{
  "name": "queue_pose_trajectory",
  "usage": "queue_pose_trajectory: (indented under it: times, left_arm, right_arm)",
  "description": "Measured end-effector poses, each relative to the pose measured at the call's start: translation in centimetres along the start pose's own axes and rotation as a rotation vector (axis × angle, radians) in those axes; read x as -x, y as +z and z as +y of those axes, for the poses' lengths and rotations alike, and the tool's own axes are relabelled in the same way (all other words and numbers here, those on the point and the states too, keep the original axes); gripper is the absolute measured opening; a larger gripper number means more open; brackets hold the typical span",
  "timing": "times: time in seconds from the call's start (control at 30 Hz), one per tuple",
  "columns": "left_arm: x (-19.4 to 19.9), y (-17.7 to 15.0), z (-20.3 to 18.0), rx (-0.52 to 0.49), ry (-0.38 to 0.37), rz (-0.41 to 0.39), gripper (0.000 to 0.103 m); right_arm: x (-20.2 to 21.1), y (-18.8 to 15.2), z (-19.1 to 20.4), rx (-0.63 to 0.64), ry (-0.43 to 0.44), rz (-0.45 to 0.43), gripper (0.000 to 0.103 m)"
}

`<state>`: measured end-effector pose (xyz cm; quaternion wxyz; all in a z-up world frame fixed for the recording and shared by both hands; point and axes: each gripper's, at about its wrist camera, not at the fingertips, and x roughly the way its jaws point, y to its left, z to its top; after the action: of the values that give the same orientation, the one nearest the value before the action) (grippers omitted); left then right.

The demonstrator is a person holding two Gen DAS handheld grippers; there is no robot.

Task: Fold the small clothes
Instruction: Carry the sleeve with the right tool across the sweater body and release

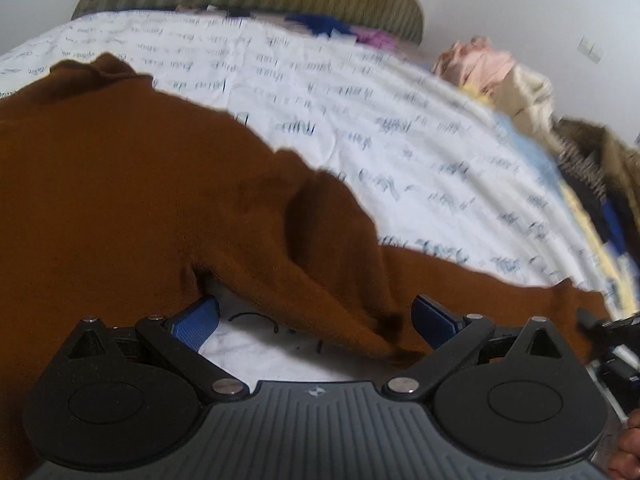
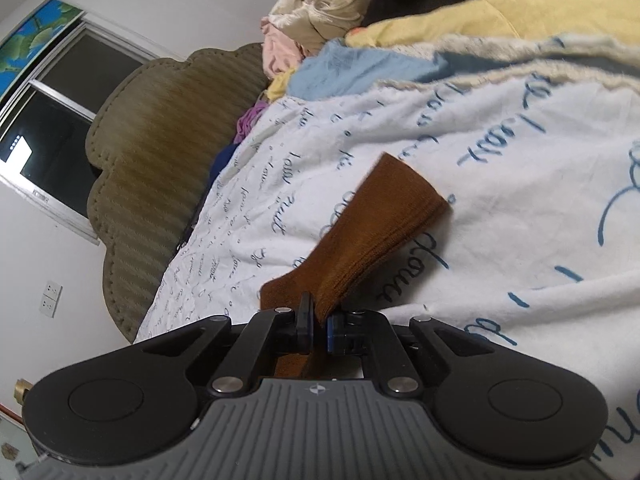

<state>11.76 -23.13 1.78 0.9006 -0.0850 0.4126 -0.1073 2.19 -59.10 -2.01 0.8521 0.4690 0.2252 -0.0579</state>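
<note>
**Brown sweater spread on the bed, one cuff pinched**

White bedding (image 1: 400, 92) printed with blue script covers the bed under me, and it is the biggest thing in both my views. Behind it stands an olive scalloped headboard (image 2: 152, 128). A heap of unfolded clothes (image 2: 320, 8) lies along the far edge of the bed, cream, pink and black pieces among them.

On the bedding lies the brown sweater (image 1: 120, 184), spread flat, with one sleeve running out to the side. My left gripper (image 1: 316, 320) has its blue pads wide apart just above that sleeve, pressing on nothing. My right gripper (image 2: 319, 326) is clamped together on the ribbed cuff (image 2: 384, 224) of the sleeve.
</note>
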Motion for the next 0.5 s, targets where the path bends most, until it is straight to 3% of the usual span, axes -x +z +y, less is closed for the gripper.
queue_pose_trajectory:
  times: [0.07, 0.1, 0.13, 0.3, 0.5]
  left_arm:
    - [-0.1, 0.1, -0.5, -0.052, 0.026, -0.012, 0.077]
    - [0.0, 0.1, -0.6, -0.069, 0.027, -0.021, 0.060]
    - [0.1, 0.1, -0.4, -0.066, 0.011, -0.024, 0.056]
    - [0.4, 0.5, 0.9, 0.020, -0.056, -0.019, 0.055]
    - [1.6, 0.0, 0.2, -0.024, -0.080, -0.062, 0.055]
  right_arm:
    - [0.3, 0.1, 0.5, 0.010, 0.007, -0.010, 0.011]
    - [0.5, 0.1, 0.7, 0.017, 0.013, -0.014, 0.011]
    - [0.8, 0.2, 1.0, 0.024, 0.019, -0.020, 0.011]
    - [2.3, 0.4, 2.3, 0.033, 0.076, -0.063, 0.011]
    - [5.2, 0.5, 4.5, 0.086, 0.111, -0.150, 0.011]
